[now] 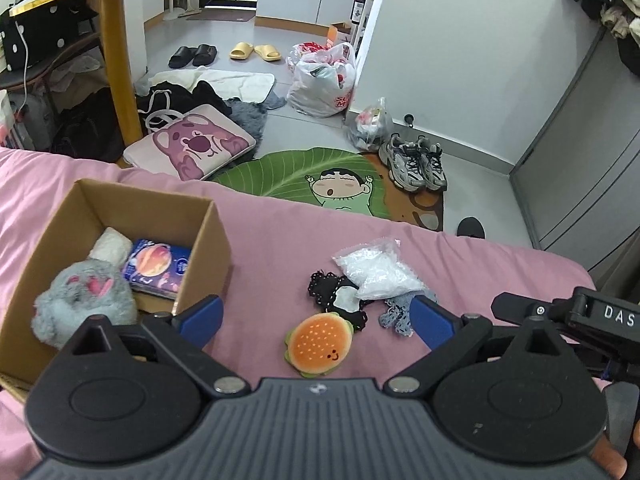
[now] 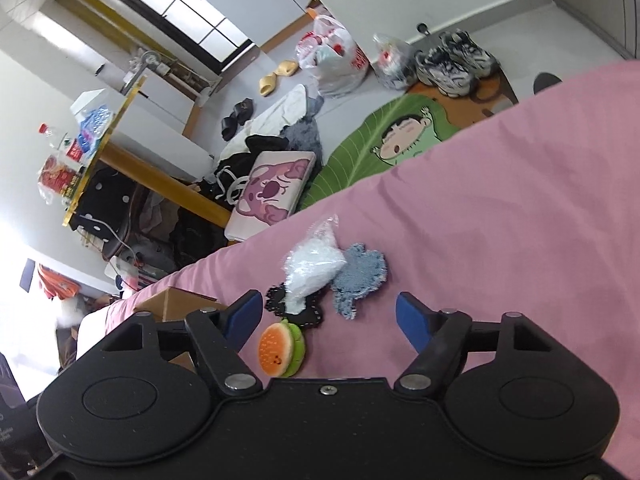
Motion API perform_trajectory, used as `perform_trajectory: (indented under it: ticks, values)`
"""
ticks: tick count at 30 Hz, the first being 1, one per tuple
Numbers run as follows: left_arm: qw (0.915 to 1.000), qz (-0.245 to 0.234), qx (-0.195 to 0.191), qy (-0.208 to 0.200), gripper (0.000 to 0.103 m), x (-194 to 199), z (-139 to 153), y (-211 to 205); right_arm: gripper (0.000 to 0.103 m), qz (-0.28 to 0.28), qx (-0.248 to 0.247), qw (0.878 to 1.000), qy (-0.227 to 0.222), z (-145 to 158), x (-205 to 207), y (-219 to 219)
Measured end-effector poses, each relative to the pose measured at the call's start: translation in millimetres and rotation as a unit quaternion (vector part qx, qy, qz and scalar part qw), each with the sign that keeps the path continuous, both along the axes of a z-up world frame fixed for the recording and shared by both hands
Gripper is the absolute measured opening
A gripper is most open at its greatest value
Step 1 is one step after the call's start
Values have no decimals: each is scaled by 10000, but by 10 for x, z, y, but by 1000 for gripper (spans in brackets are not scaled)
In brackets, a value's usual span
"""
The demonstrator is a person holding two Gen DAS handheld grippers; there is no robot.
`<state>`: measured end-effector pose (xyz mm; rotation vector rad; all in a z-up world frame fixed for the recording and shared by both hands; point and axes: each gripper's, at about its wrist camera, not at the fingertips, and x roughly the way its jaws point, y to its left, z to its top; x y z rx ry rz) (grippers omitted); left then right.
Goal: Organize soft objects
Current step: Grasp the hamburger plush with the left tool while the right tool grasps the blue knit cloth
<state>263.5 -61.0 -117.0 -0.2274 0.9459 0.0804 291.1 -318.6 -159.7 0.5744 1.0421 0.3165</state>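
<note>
Blue-padded, the left gripper (image 1: pixel 316 320) stands spread wide and empty above the pink bedsheet (image 1: pixel 280 240), the burger plush (image 1: pixel 319 345) lying between its fingers without touching either. The right gripper (image 2: pixel 330 316) is likewise spread and holds nothing; it is rolled sideways, with the same plush at its 9 o'clock near the left pad. At 12 o'clock from the plush lie a clear bag of white filling (image 1: pixel 376 270), a black lace piece (image 1: pixel 332 294) and a denim patch (image 2: pixel 360 276), overlapping. At 9 o'clock a cardboard box (image 1: pixel 208 240) holds a grey plush (image 1: pixel 84 300), a white soft item (image 1: pixel 111 245) and a blue packet (image 1: pixel 157 266).
</note>
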Motion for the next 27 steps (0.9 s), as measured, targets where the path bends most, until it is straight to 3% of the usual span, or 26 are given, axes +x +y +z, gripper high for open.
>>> perform_trajectory:
  ticks: [7,21,27]
  values:
    - [9997,-77,-144,154,94,100,-260,-61,64,-137,172,9991,364,-240,104,-67]
    - [9973,-68,-193,699,86,291,-780,-99,59,-89,296,9972,688,-546,295,-59]
    - [9953,-18,-189,950,78,362,-952,-73,53,-6,354,9961,805,-698,406,-27]
